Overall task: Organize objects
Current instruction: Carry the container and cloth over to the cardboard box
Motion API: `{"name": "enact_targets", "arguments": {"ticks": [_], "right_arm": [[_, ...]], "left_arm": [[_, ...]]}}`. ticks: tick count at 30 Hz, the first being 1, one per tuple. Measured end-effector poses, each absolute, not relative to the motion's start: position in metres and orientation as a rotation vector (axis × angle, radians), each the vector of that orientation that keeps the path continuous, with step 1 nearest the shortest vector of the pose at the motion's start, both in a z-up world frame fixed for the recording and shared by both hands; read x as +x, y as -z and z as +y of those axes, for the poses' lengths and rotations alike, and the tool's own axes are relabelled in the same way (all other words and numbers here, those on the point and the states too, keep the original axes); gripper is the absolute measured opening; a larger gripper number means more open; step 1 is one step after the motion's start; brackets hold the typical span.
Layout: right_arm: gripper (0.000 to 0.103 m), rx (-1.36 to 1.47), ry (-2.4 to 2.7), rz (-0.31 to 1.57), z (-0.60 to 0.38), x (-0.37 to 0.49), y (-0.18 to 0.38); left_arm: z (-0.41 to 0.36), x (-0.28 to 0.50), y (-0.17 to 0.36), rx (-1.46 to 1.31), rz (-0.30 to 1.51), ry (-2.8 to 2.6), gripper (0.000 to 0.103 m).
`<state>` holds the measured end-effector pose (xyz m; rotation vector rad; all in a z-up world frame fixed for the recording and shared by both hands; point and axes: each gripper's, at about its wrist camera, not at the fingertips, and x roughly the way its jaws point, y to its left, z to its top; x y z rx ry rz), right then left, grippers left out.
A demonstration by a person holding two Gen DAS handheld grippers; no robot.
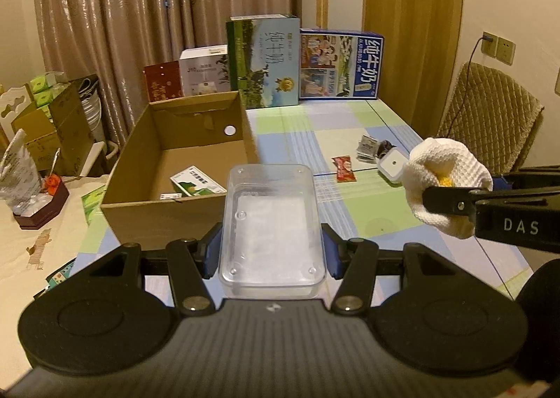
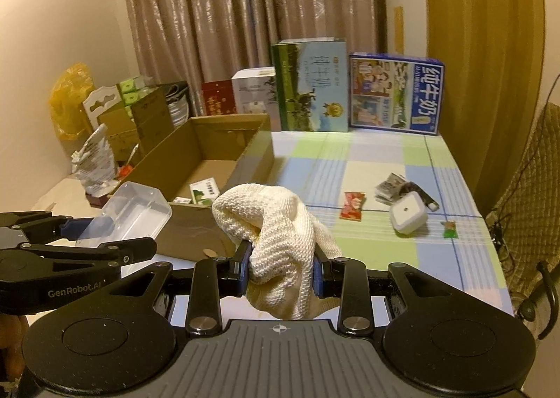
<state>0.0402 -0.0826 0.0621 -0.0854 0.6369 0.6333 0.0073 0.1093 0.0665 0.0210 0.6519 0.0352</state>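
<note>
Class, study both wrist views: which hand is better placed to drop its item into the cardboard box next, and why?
Left. The left tool holds the clear plastic container right at the cardboard box near wall. The right tool, clamped on the white knitted cloth, sits further right, over the tablecloth.

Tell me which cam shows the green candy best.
Right wrist: the green candy lies in plain view on the checked tablecloth, right of the white square device. The left wrist view doesn't show it.
</note>
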Motion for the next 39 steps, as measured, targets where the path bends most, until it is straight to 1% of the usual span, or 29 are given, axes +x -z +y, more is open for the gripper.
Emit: {"name": "enact_targets", "arguments": {"ticks": [25, 31, 39], "right_arm": [[0.031, -0.148, -0.772, 0.637, -0.006, 0.043, -0.062], [0.031, -0.169, -0.812, 0.611, 0.013, 0.056, -0.071], [0.031, -0.137, -0.853, 0.615, 0.054, 0.101, -0.075]], "left_arm": [[0.182, 0.0, -0.077, 0.005, 0.637, -0.149, 0.051], [0.203, 0.014, -0.082, 0.025, 0.633, -0.158, 0.051], [0.234, 0.052, -0.077, 0.042, 0.646, -0.155, 0.051]]}}
